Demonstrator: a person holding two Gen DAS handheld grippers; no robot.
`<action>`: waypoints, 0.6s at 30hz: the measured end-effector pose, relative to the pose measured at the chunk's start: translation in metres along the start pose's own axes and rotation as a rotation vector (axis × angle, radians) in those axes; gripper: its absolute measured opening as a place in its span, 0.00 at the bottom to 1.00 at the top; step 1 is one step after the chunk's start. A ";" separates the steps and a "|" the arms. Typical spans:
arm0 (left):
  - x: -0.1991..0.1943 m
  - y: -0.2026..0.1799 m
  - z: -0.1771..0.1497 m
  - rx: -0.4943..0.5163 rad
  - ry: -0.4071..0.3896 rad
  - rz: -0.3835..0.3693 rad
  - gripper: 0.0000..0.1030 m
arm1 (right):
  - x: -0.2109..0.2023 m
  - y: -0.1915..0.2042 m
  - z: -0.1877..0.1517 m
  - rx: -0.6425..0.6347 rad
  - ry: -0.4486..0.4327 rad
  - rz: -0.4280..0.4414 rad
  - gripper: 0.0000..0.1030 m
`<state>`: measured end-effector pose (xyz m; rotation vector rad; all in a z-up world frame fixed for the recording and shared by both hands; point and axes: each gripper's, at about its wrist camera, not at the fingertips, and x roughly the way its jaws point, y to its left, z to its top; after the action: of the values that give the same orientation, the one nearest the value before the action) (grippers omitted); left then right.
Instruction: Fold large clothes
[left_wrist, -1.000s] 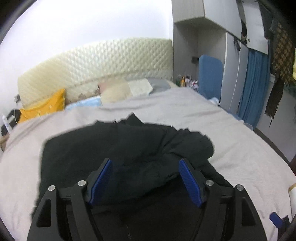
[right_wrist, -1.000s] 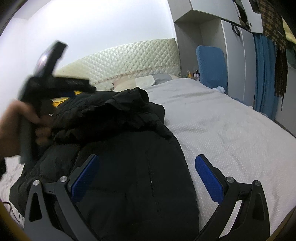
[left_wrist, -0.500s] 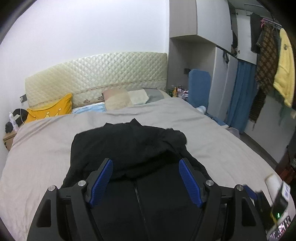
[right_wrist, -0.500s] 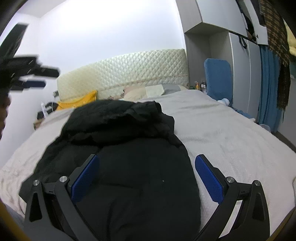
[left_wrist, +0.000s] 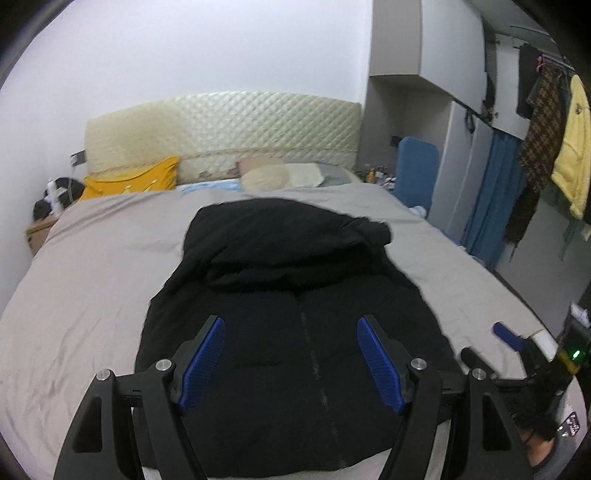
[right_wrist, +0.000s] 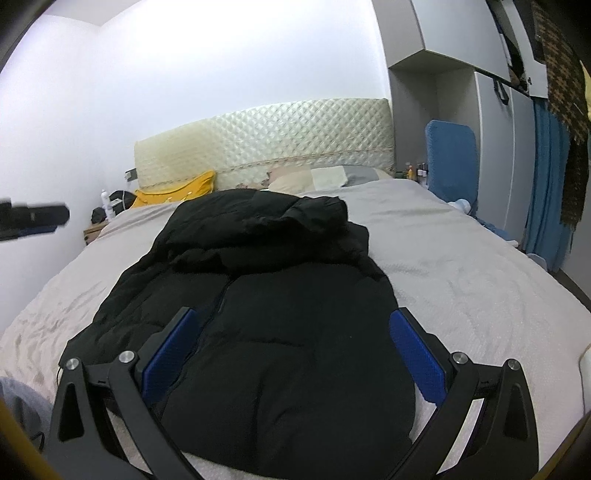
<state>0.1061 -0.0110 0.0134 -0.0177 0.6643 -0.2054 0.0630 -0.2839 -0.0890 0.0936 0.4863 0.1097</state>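
Observation:
A black padded jacket (left_wrist: 295, 295) lies zipper-up on the grey bed (left_wrist: 92, 266), its sleeves and hood bunched in a heap over the chest at the far end. It also shows in the right wrist view (right_wrist: 266, 295). My left gripper (left_wrist: 291, 360) is open and empty, held above the jacket's lower half. My right gripper (right_wrist: 295, 360) is open and empty, also above the lower half. The right gripper shows at the lower right of the left wrist view (left_wrist: 517, 347). The left gripper shows blurred at the left edge of the right wrist view (right_wrist: 33, 218).
A quilted cream headboard (left_wrist: 221, 136) and several pillows, one yellow (left_wrist: 133, 181), stand at the bed's far end. A nightstand (left_wrist: 40, 229) is at the far left. A blue chair (left_wrist: 415, 166), wardrobe and hanging clothes (left_wrist: 546, 147) line the right wall.
Both grippers have pulled back and risen away from the jacket. The left one has left the bunched upper part, which now lies heaped on the chest.

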 end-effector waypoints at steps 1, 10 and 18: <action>0.004 0.006 -0.005 -0.005 0.010 0.006 0.71 | 0.001 0.002 -0.001 -0.001 0.013 0.007 1.00; 0.052 0.062 -0.041 -0.100 0.121 0.048 0.71 | 0.017 0.010 -0.009 -0.025 0.092 0.001 1.00; 0.077 0.094 -0.059 -0.146 0.173 0.072 0.71 | 0.071 -0.033 -0.010 0.022 0.259 -0.009 1.00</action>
<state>0.1459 0.0694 -0.0879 -0.1170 0.8496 -0.0894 0.1238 -0.3066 -0.1341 0.0997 0.7469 0.1081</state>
